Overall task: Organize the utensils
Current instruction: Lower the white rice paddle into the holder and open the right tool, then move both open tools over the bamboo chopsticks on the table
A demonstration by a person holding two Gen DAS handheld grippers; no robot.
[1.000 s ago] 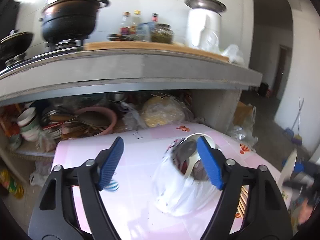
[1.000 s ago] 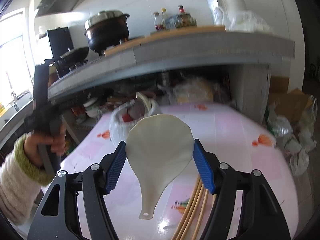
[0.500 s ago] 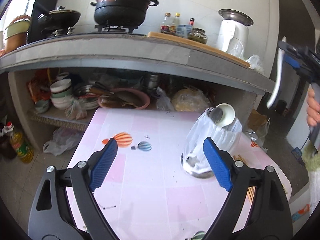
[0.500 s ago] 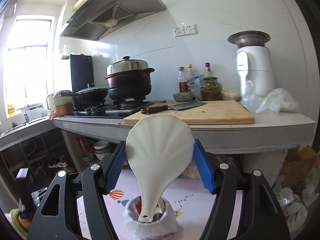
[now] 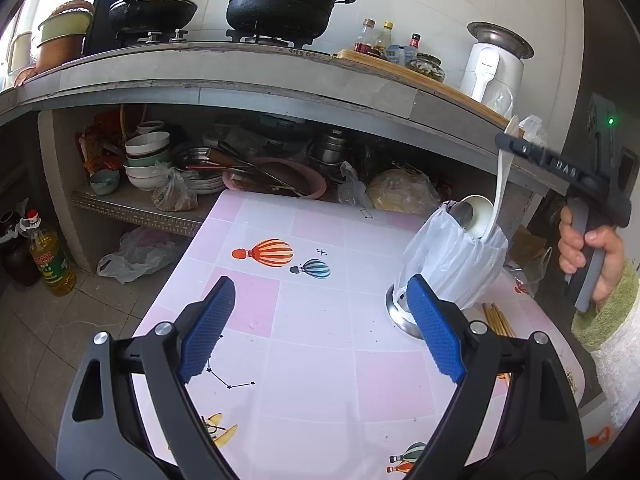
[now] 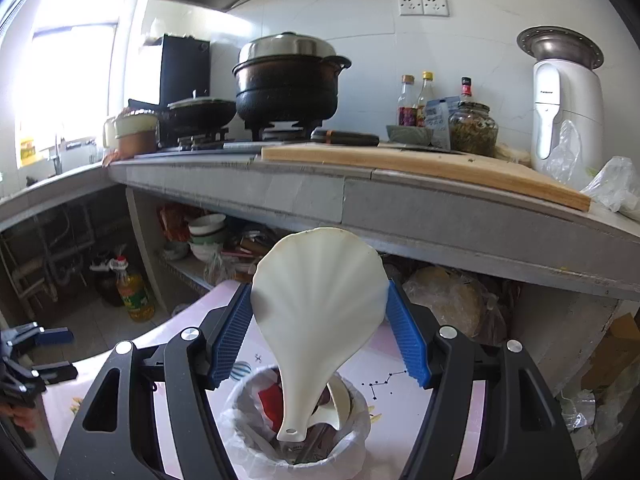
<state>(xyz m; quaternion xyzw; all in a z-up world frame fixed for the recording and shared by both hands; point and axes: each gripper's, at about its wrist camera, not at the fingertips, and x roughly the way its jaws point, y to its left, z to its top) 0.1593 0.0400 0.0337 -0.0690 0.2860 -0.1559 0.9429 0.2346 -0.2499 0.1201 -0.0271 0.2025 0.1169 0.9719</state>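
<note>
My right gripper [image 6: 318, 289] is shut on the broad blade of a white rice paddle [image 6: 316, 304], which hangs handle-down. The handle tip sits in the mouth of a metal utensil holder lined with a white plastic bag [image 6: 240, 414], beside a white ladle and other utensils. In the left wrist view the paddle [image 5: 501, 184] slants down into the holder [image 5: 452, 264] at the table's right side, with the right gripper [image 5: 560, 168] and a hand [image 5: 588, 244] above it. My left gripper [image 5: 322, 328] is open and empty, low over the pink table [image 5: 320, 360], left of the holder. Wooden chopsticks [image 5: 496, 316] lie beside the holder's base.
A grey counter [image 5: 280, 80] overhangs the table's far side, carrying a black pot [image 5: 284, 0], a cutting board [image 6: 420, 164], bottles and a white appliance [image 6: 568, 100]. Bowls and pans crowd the shelf [image 5: 152, 160] below. An oil bottle [image 5: 50, 260] stands on the floor at left.
The right gripper has carried the paddle up and over the holder, so its handle tip now dips into the mouth. The left gripper drew back to the holder's left and opened wider.
</note>
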